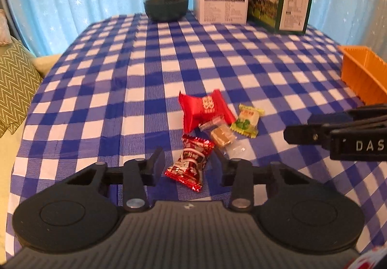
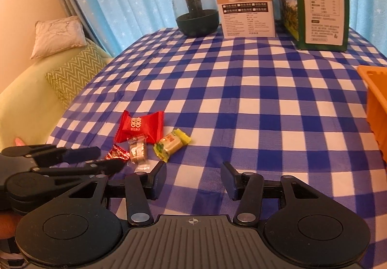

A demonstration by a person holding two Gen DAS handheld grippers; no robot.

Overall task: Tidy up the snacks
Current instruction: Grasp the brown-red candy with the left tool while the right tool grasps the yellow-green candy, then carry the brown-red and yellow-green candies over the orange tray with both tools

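Four small wrapped sweets lie in a loose cluster near the middle of the table (image 1: 145, 80), on its blue-and-white checked cloth. In the left wrist view the dark red foil sweet (image 1: 189, 165) sits low in the centre, between the jaws of the left gripper (image 1: 191, 167), which stand fairly narrow around it without visibly pressing. Above it lie a clear-wrapped brown sweet (image 1: 221, 136), a puffy bright red packet (image 1: 205, 109) and a green-and-yellow sweet (image 1: 245, 121). All look very light; the crinkled foil and film are probably slick and springy, so a pinch across the firm middle should hold better than the frilled ends. The right gripper (image 2: 193, 182) hangs with its jaws partly apart over bare cloth, holding nothing. A ribbed orange plastic bin (image 1: 360, 75) stands at the right edge, probably the place for the sweets.
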